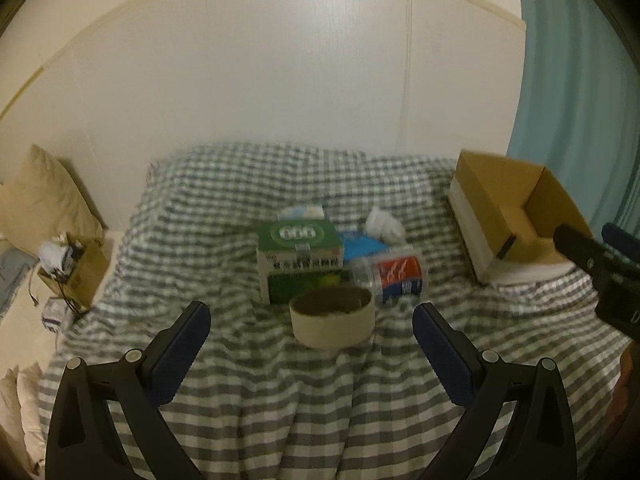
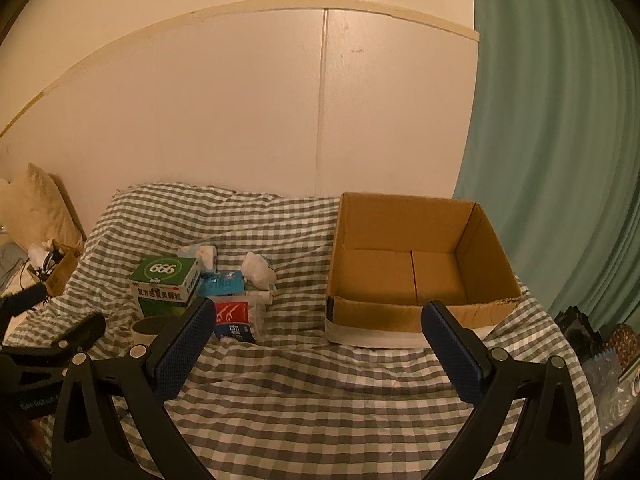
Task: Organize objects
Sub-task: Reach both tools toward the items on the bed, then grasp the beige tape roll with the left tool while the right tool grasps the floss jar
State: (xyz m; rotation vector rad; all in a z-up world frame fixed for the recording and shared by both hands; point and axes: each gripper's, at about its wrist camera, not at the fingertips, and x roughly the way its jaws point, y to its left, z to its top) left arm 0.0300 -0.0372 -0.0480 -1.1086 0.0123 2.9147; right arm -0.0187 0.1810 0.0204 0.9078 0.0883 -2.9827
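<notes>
**Open box at the bed's right edge**

The right gripper point(image 2: 316, 328) hangs wide apart over the checked sheet point(image 2: 304, 392), holding nothing. An empty carton point(image 2: 416, 280) sits toward the right edge. Left of it, clustered mid-bed: a green box point(image 2: 166, 286), a blue pack point(image 2: 222, 283), a red pouch point(image 2: 236, 316), crumpled tissue point(image 2: 258, 270).

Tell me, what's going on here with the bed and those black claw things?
A person holds a two-finger gripper in each hand over a checkered bedsheet, tidying up. Both are open and empty. The left gripper faces a roll of tape, in front of a green box, a plastic container with a red and blue label and some tissues. The right gripper faces an open cardboard box with nothing visible inside. Nothing looks packed yet.
</notes>
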